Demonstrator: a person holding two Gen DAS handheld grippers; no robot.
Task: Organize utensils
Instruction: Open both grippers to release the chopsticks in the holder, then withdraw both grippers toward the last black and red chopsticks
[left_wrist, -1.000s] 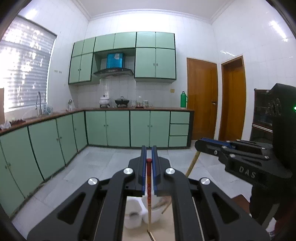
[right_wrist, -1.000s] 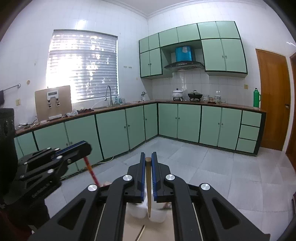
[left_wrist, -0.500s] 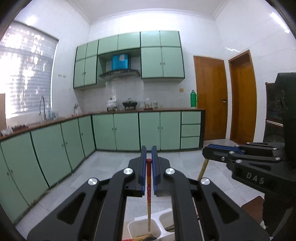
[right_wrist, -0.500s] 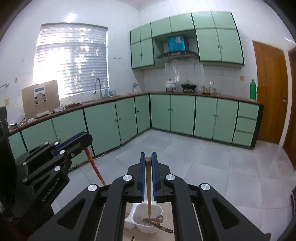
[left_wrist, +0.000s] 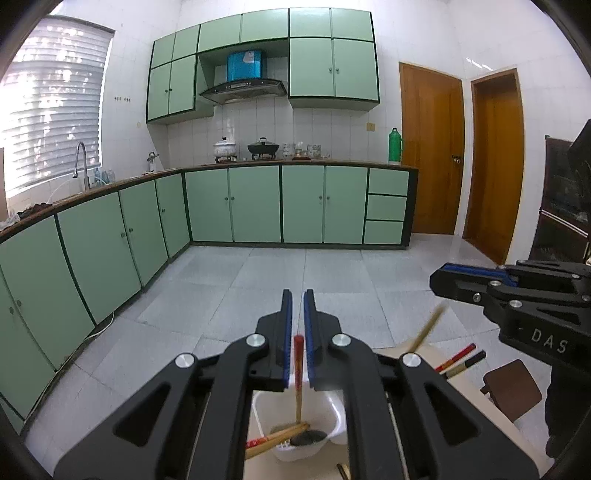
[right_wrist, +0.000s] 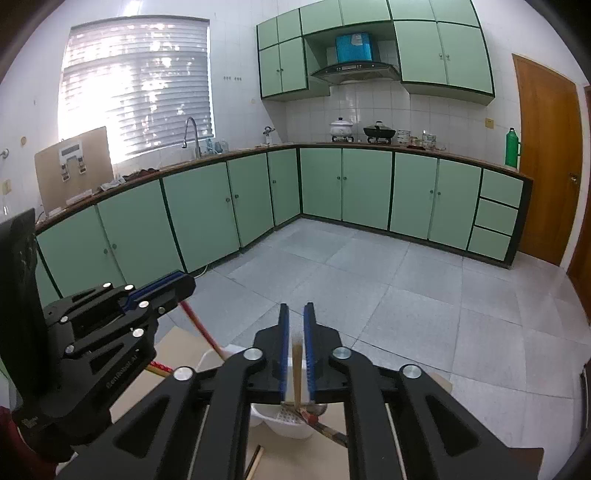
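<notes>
Two chopsticks are in play, one per claw, both over a white holder (left_wrist: 334, 421) that stands on the desk (left_wrist: 465, 398) near its far edge.

On the left, the left claw (left_wrist: 297, 328) is clenched on a red-topped chopstick (left_wrist: 297, 376), which hangs down with its tip inside the holder's left compartment. That compartment already contains a pair of red-ended chopsticks (left_wrist: 277, 437) leaning out over the near rim, and a dark spoon (left_wrist: 308, 437) lying on the bottom. From the right wrist view the left claw (right_wrist: 177, 284) sits well to the left of the holder (right_wrist: 295, 424), with its red chopstick (right_wrist: 201, 328) slanting down over the rim.

To the right, the right claw (right_wrist: 294, 332) is clenched on a plain wooden chopstick (right_wrist: 296, 369), which points down toward the holder; its tip is blurred, so whether it is inside is hard to say. In the left wrist view the right claw (left_wrist: 443, 280) stands well apart, and its chopstick (left_wrist: 428, 328) slants over the desk edge. More chopsticks (left_wrist: 461, 360) lie on the desk just beyond. Open tiled floor (left_wrist: 258, 291) spreads past the desk edge to the green cabinets (left_wrist: 255, 203).
</notes>
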